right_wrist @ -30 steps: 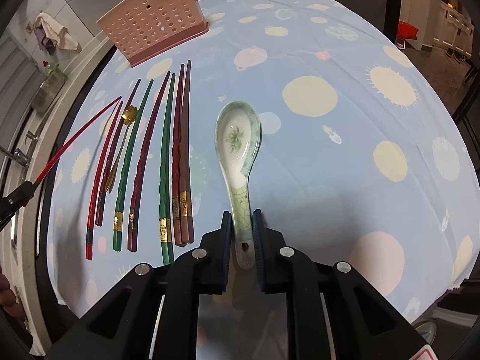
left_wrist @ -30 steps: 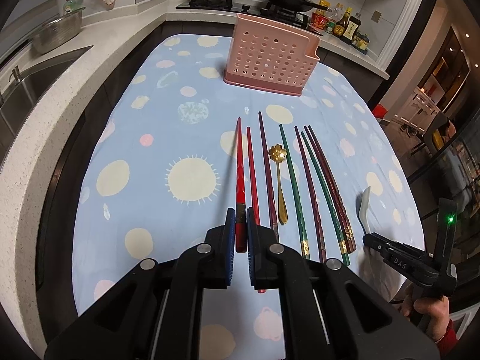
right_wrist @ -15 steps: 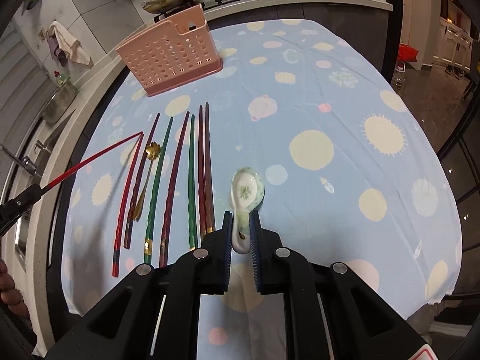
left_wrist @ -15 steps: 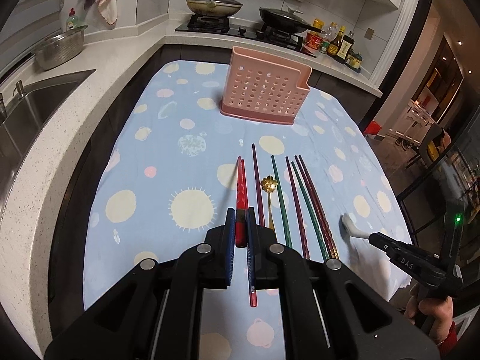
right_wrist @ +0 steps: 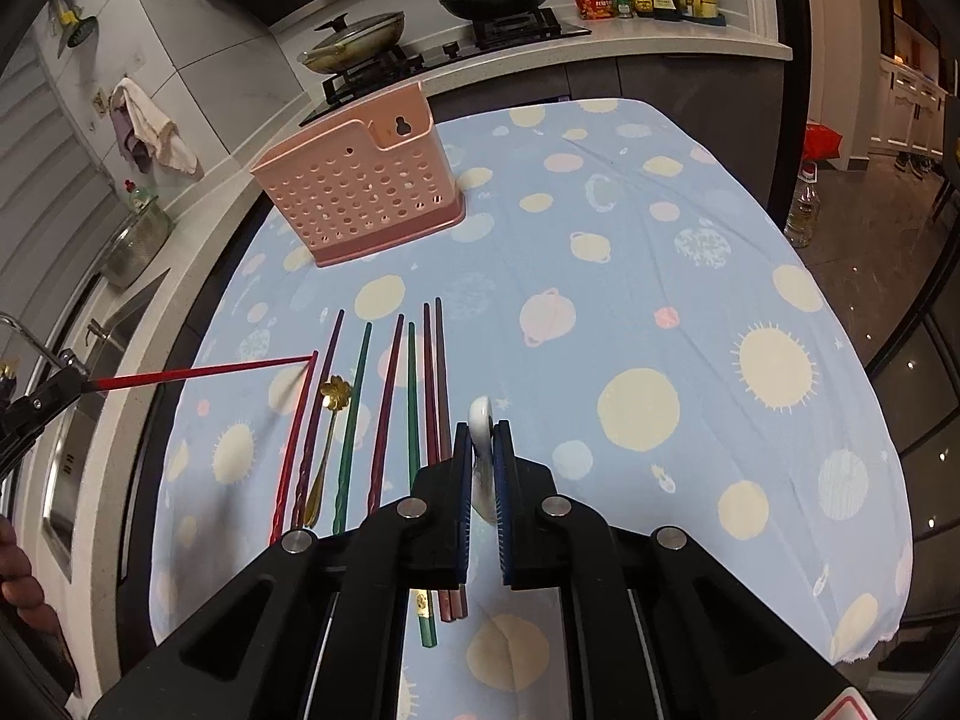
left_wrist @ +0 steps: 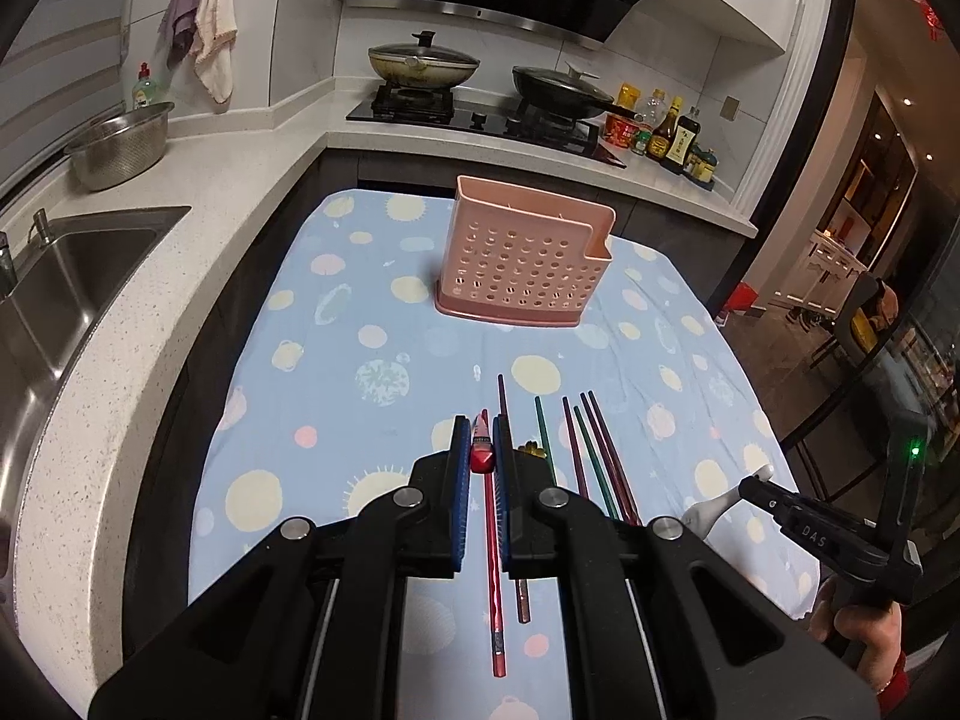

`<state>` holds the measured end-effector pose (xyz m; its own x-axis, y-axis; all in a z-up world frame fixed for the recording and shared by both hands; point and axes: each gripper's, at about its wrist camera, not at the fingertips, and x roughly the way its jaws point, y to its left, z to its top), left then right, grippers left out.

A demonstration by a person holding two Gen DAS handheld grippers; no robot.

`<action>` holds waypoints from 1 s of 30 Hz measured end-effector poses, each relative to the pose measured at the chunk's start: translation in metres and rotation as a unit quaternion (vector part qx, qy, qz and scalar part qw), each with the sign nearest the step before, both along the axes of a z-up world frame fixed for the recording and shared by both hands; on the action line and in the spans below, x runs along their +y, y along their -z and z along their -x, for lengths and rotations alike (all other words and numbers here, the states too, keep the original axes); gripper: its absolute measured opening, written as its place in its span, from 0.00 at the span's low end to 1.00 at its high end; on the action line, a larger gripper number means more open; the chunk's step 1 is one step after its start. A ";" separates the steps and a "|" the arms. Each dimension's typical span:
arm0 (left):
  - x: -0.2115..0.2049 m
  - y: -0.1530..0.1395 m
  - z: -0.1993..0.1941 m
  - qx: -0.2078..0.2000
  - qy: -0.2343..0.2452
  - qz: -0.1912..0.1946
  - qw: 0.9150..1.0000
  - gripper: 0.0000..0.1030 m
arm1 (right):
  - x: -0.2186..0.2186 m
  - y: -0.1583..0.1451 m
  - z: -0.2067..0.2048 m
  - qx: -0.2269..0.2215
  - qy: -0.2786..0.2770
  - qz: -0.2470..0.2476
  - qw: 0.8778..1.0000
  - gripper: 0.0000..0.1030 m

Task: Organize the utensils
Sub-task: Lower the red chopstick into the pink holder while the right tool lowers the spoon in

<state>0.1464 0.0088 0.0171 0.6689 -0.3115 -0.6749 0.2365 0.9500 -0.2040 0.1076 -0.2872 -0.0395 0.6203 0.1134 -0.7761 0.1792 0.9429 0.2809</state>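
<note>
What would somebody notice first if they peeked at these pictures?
Probably the pink holder full of round holes, standing at the far end of the blue spotty tablecloth. Next, the row of colored chopsticks lying side by side near the front. Then the two grippers: the left gripper pinches a red chopstick in the air, and the right gripper holds a white spoon.

Holder: the utensil holder (left_wrist: 523, 264) is standing on the counter (left_wrist: 336, 360), ahead of me.
Row: the chopsticks (right_wrist: 384, 414) are lying between it and my claws.
Stove: the stove (left_wrist: 480, 114) is sitting behind the holder.
</note>
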 end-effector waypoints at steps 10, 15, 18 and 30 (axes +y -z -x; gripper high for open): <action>0.001 -0.031 -0.027 -0.042 -0.007 -0.003 0.999 0.07 | 0.004 -0.042 -0.033 -0.049 -0.015 -0.009 0.999 0.07; 0.000 -0.057 -0.049 -0.069 -0.002 0.011 0.998 0.07 | 0.002 -0.071 -0.070 -0.084 -0.028 -0.016 0.996 0.07; -0.003 -0.078 -0.067 -0.096 0.001 0.014 0.995 0.07 | -0.001 -0.088 -0.099 -0.101 -0.035 -0.025 0.994 0.07; -0.024 -0.162 -0.154 -0.224 -0.006 0.039 0.974 0.07 | -0.003 -0.120 -0.218 -0.149 -0.033 -0.041 0.987 0.07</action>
<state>0.3002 -0.0155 0.1792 0.8949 -0.3405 -0.2886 0.3076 0.9390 -0.1540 0.3257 -0.2906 0.0810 0.8093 0.2160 -0.5462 0.0156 0.9217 0.3877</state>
